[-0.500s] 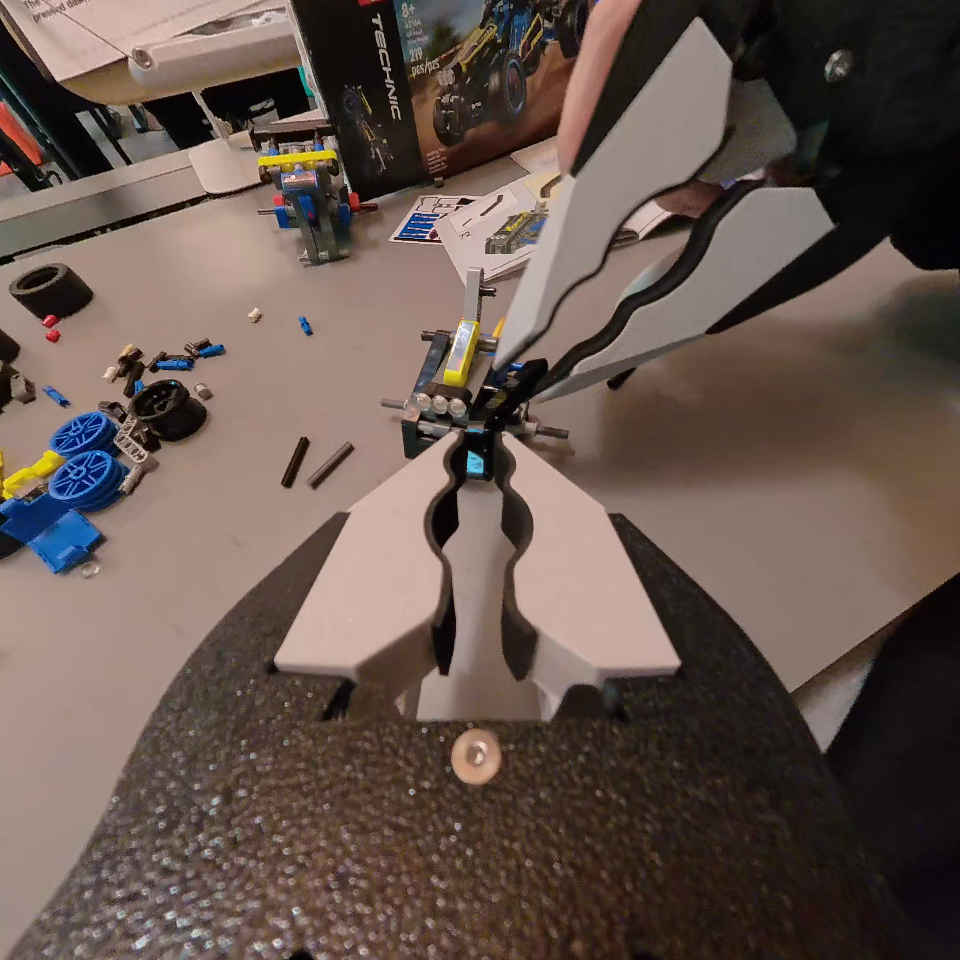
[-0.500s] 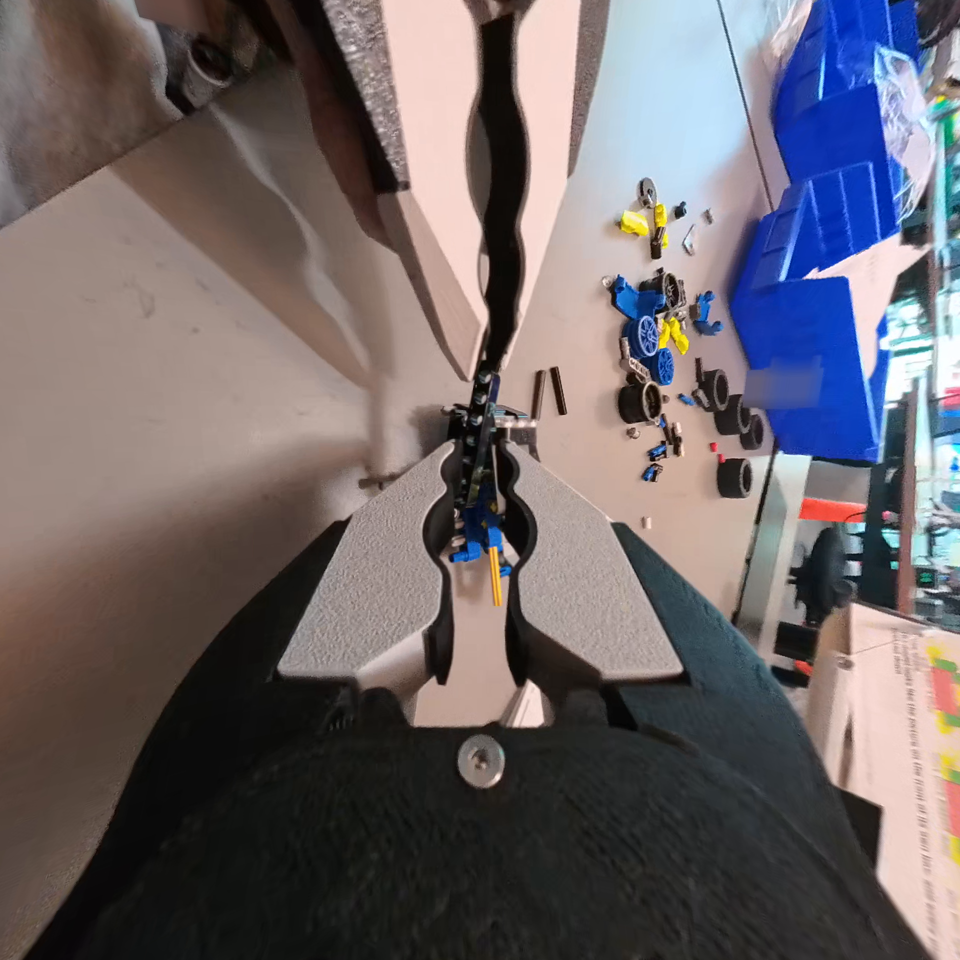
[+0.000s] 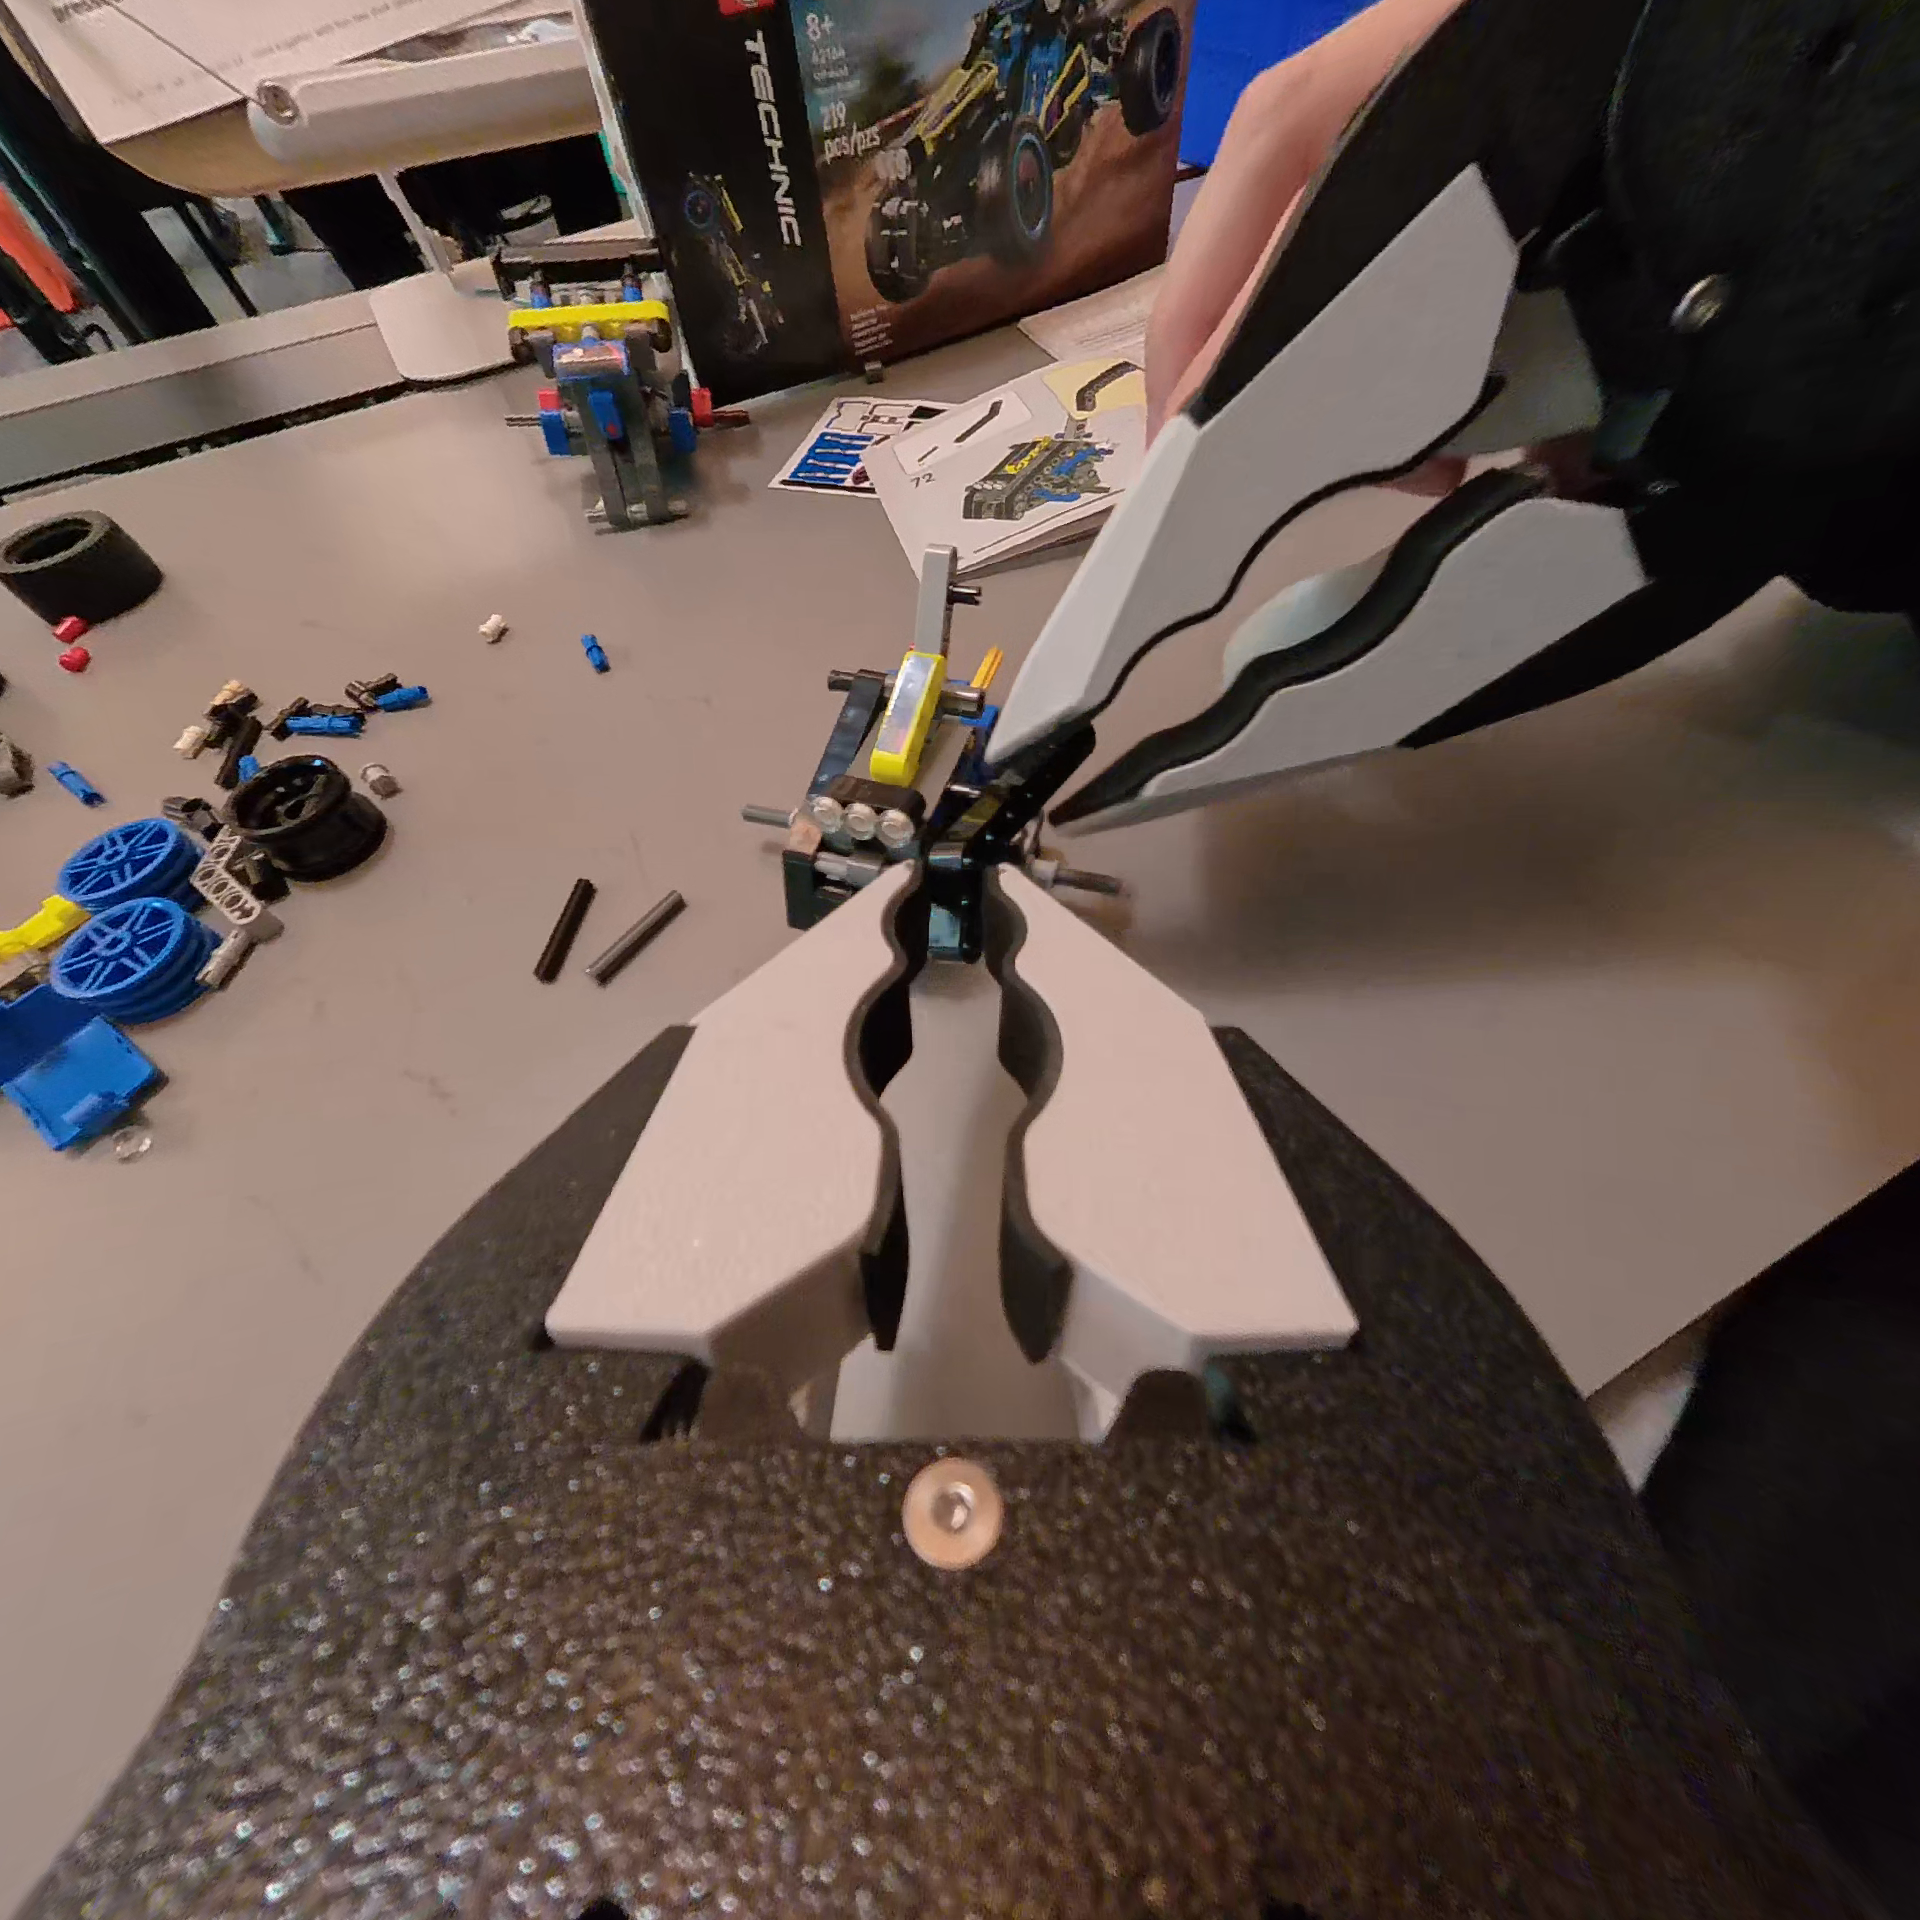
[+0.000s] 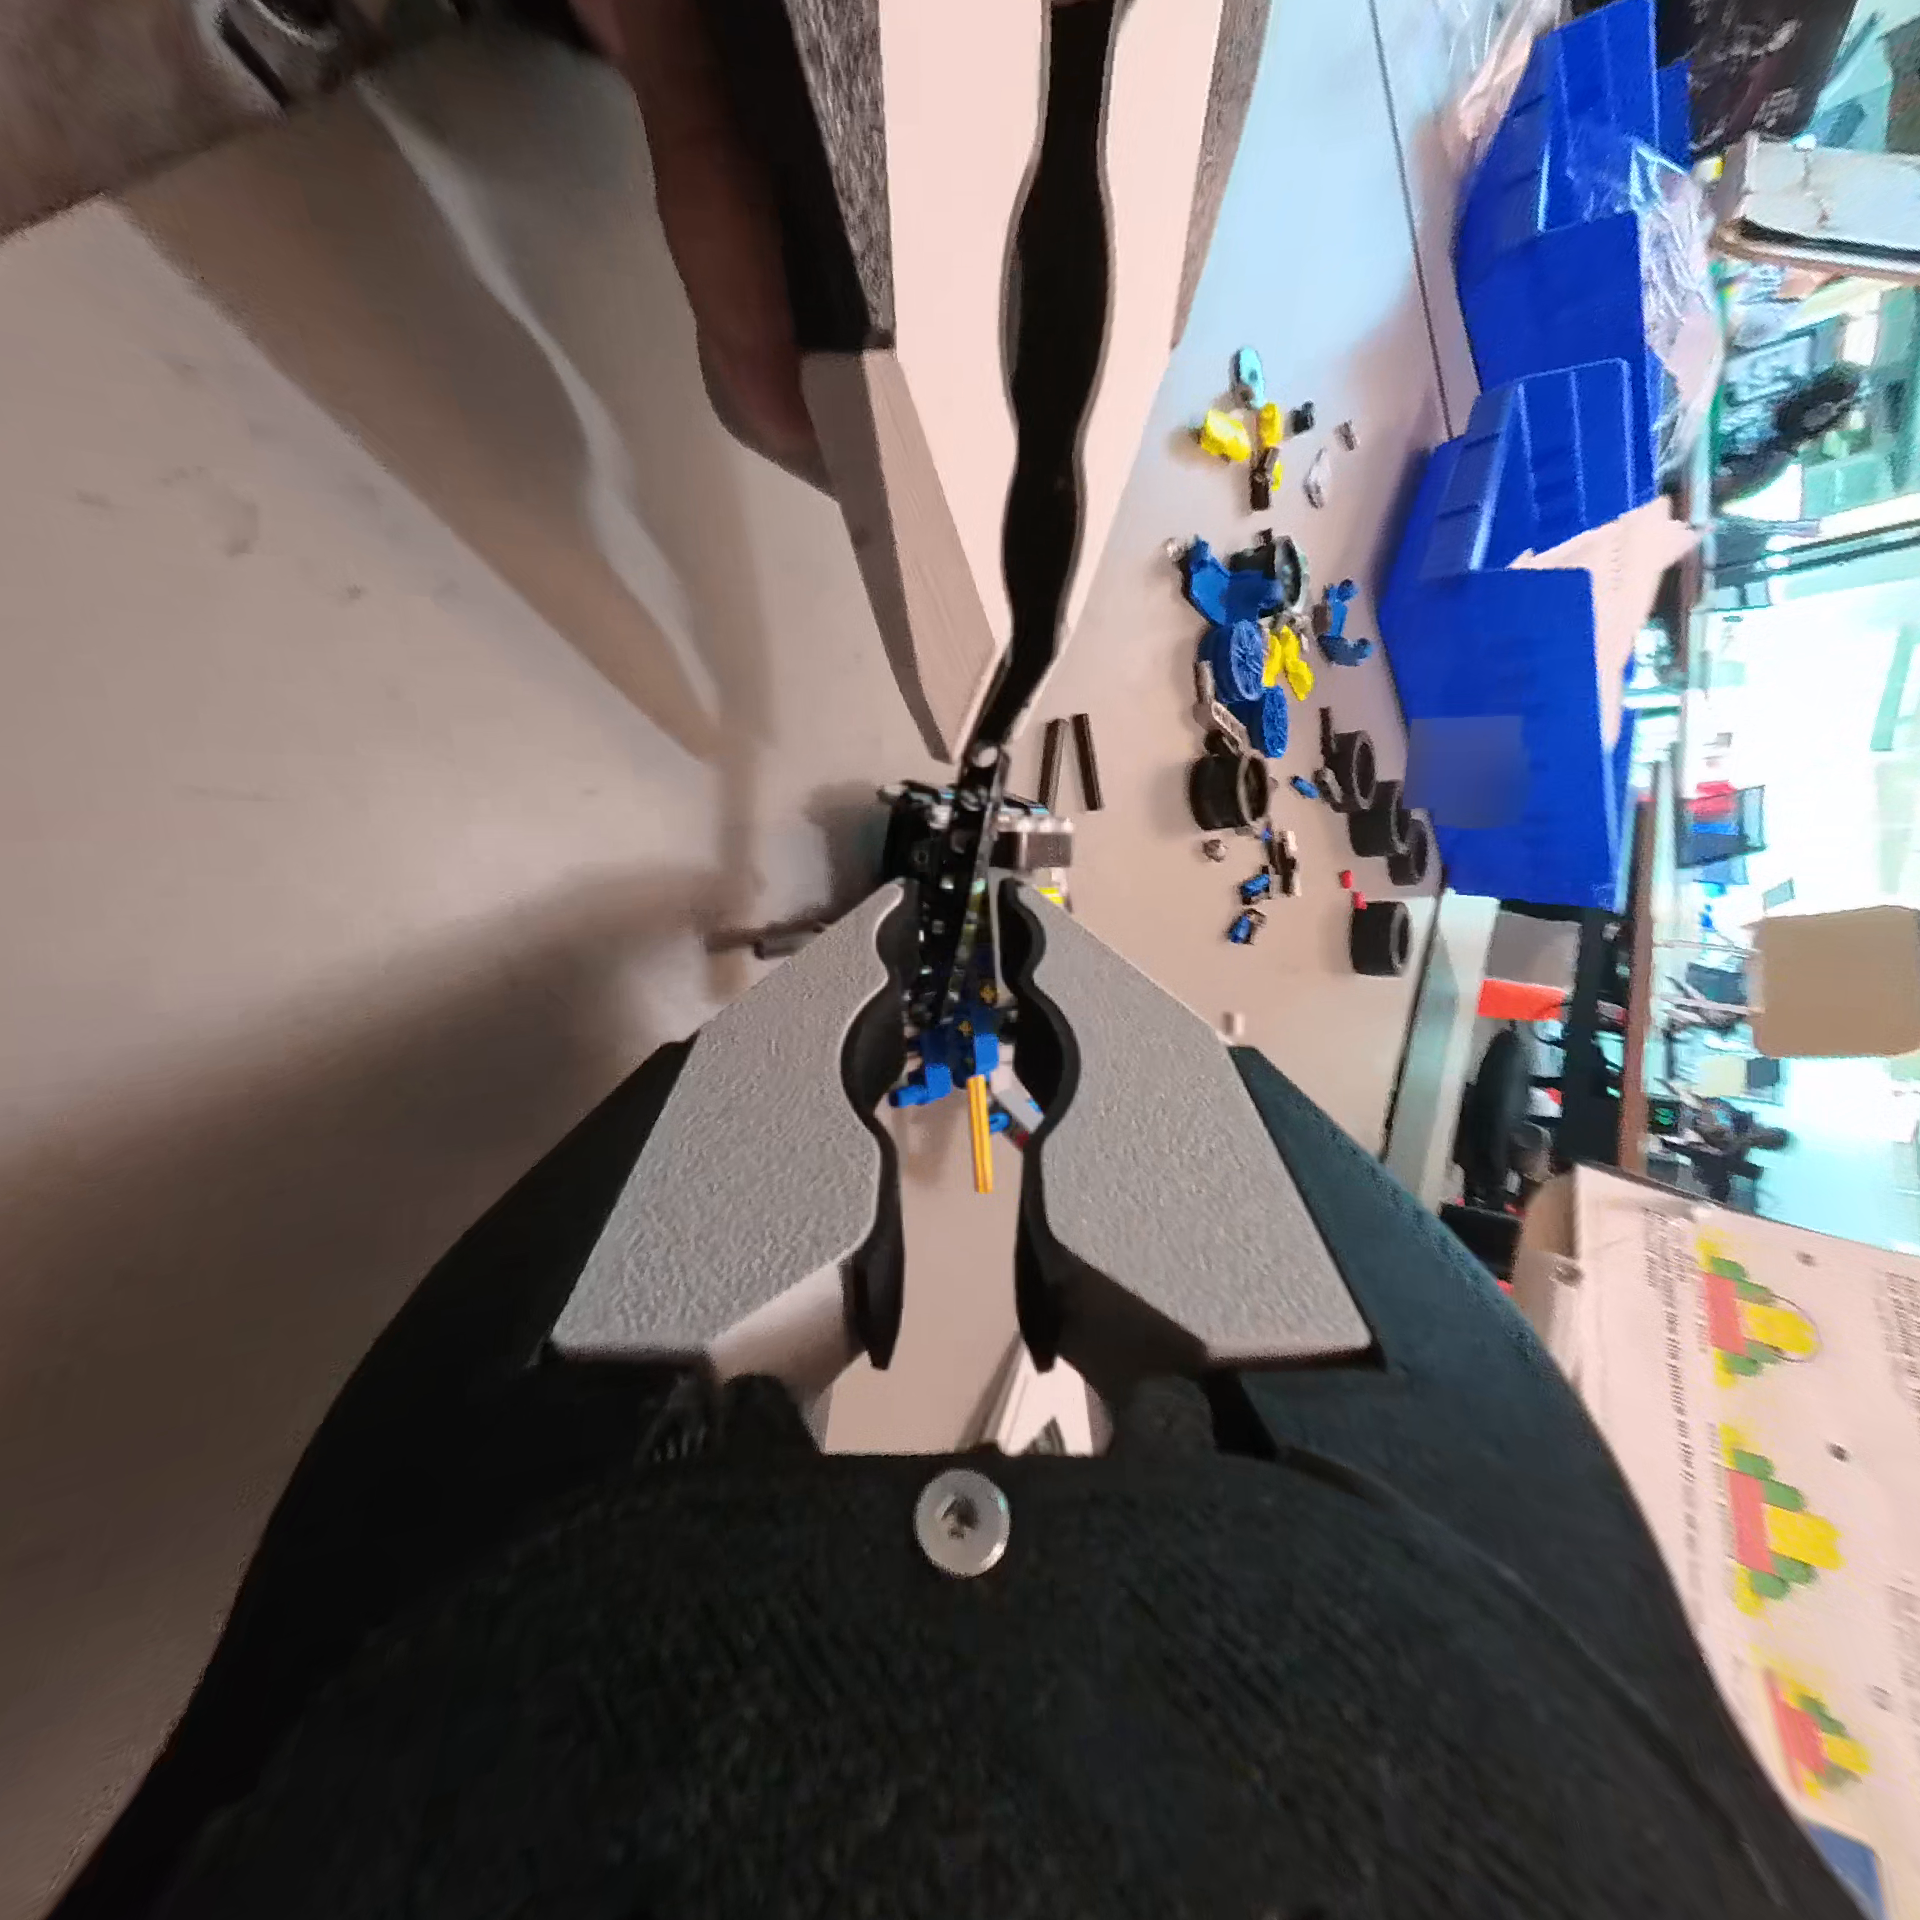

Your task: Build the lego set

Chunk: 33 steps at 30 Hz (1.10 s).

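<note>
The left hand-held gripper [image 3: 954, 894] is clamped on the near end of a small brick model [image 3: 894, 769] standing mid-bench [image 3: 1455, 987]. The right hand-held gripper [image 4: 951, 914] is clamped on the model's black beam [image 4: 961, 831]. Loose wheels [image 3: 125, 914] and two black rods [image 3: 608, 930] lie to the left

From my seat the left gripper [image 3: 956, 883] shows matt grey plastic fingers [image 3: 748, 1122] with a fine printed grain, set in a black housing [image 3: 935, 1662] that looks pebbled and faintly sparkly — a bright metal screw [image 3: 953, 1512] sits in it. The toy-brick assembly [image 3: 904, 790] is glossy hard plastic; its yellow beam [image 3: 906, 722] catches the light. The table [image 3: 416, 1143] reads smooth, dull grey laminate. The tyre [image 3: 78, 566] looks matt rubber, the box [image 3: 883, 177] glossy printed cardboard, the booklet [image 3: 1023, 478] paper.
</note>
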Available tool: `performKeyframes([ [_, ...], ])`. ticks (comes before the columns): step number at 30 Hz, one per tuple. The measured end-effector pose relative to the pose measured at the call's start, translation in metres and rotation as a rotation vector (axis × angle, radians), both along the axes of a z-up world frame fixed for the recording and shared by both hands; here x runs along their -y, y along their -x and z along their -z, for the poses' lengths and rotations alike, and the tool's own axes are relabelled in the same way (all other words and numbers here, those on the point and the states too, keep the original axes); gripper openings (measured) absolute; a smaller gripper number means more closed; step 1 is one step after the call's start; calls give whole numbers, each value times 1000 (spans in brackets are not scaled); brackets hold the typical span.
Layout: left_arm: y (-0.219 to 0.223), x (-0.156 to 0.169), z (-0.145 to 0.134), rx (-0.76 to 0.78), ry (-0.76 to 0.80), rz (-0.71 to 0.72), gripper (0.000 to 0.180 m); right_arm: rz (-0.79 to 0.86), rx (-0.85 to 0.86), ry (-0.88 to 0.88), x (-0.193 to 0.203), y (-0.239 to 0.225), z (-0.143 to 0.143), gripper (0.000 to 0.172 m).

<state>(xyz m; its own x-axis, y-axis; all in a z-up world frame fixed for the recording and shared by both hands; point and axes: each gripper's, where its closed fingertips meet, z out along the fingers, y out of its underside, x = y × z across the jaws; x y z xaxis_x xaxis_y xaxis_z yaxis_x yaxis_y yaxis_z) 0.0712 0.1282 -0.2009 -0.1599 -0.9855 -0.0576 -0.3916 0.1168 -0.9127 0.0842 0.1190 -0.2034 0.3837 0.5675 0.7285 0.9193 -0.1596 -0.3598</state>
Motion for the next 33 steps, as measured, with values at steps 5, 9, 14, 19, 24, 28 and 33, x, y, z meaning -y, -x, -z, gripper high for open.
performKeyframes([
  [5,0,0,1,-9,24,-6,6,-23,68,-35,-2,1,4,8],
  [9,0,0,4,-32,56,-8,6,-18,129,-41,-5,-1,13,12],
  [14,0,-1,3,-35,115,-16,6,-31,117,-46,-4,2,13,21],
  [19,0,2,5,-51,204,-2,6,-20,151,-102,-7,-1,5,5],
  [24,1,-10,5,-64,35,35,16,-25,190,-133,-8,-5,4,4],
  [28,-4,-20,14,-140,13,132,53,-58,226,-119,-6,-6,9,4],
  [33,-14,-22,37,-268,37,277,73,-43,313,-134,-9,-10,10,4],
])
